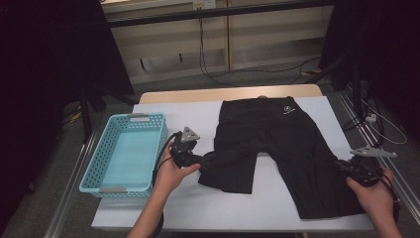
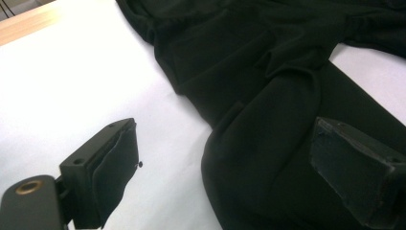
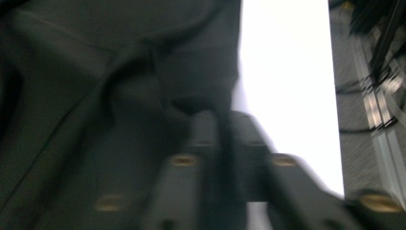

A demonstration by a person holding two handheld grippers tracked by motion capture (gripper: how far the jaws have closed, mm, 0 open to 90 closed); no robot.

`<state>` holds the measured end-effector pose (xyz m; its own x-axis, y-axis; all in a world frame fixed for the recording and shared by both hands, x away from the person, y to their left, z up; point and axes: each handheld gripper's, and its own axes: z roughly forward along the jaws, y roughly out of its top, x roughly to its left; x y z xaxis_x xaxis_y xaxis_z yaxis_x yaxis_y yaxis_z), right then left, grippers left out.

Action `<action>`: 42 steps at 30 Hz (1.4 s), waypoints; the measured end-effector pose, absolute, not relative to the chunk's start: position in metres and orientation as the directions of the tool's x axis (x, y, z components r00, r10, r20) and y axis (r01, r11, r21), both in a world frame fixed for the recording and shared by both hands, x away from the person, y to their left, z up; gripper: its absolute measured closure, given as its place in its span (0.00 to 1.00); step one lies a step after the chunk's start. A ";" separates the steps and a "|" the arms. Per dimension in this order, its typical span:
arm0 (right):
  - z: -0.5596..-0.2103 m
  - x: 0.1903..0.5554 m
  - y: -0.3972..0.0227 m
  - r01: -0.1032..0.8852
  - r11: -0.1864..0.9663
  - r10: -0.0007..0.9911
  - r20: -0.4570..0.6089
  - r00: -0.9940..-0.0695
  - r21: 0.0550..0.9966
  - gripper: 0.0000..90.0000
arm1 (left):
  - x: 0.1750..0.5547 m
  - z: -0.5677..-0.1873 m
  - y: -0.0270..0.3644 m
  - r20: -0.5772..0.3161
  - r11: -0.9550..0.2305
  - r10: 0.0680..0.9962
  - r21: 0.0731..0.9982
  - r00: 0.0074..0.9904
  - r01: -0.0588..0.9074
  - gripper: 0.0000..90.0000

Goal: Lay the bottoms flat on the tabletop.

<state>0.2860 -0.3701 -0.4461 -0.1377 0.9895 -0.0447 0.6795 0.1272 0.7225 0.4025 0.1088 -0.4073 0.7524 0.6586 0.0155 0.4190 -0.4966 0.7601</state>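
A pair of black shorts (image 1: 277, 139) lies flat on the white table cover (image 1: 188, 119), waistband at the far side with a small white logo. My left gripper (image 1: 205, 161) stands open at the hem of the left leg. In the left gripper view one jaw is over bare cover and the other over the shorts (image 2: 268, 96), with nothing pinched by the left gripper (image 2: 225, 139). My right gripper (image 1: 341, 166) is at the outer edge of the right leg. In the blurred right gripper view the right gripper (image 3: 224, 120) has its jaws close together on the bunched edge of the shorts (image 3: 95, 96).
An empty light blue basket (image 1: 94, 168) stands at the table's left side, next to my left hand. A wooden table edge (image 1: 228, 94) shows beyond the cover. Cables and metal rails run along the floor at the right.
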 end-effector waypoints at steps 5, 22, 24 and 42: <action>-0.440 0.291 -0.341 0.653 0.174 0.979 -0.060 -0.193 0.737 0.60 | 0.402 -0.411 0.109 0.012 -0.503 0.654 0.753 0.756 0.423 0.11; -0.436 0.320 -0.237 0.564 0.276 0.899 -0.001 -0.438 0.778 0.40 | 0.400 -0.417 0.115 0.004 -0.509 0.654 0.742 0.756 0.437 0.10; -0.438 0.321 -0.229 0.557 0.288 0.888 0.001 -0.460 0.779 0.40 | 0.399 -0.418 0.115 0.005 -0.507 0.659 0.742 0.752 0.439 0.10; -0.449 0.307 -0.152 0.485 0.440 0.724 0.021 -0.689 0.756 0.57 | 0.395 -0.422 0.125 0.010 -0.509 0.667 0.737 0.745 0.445 0.14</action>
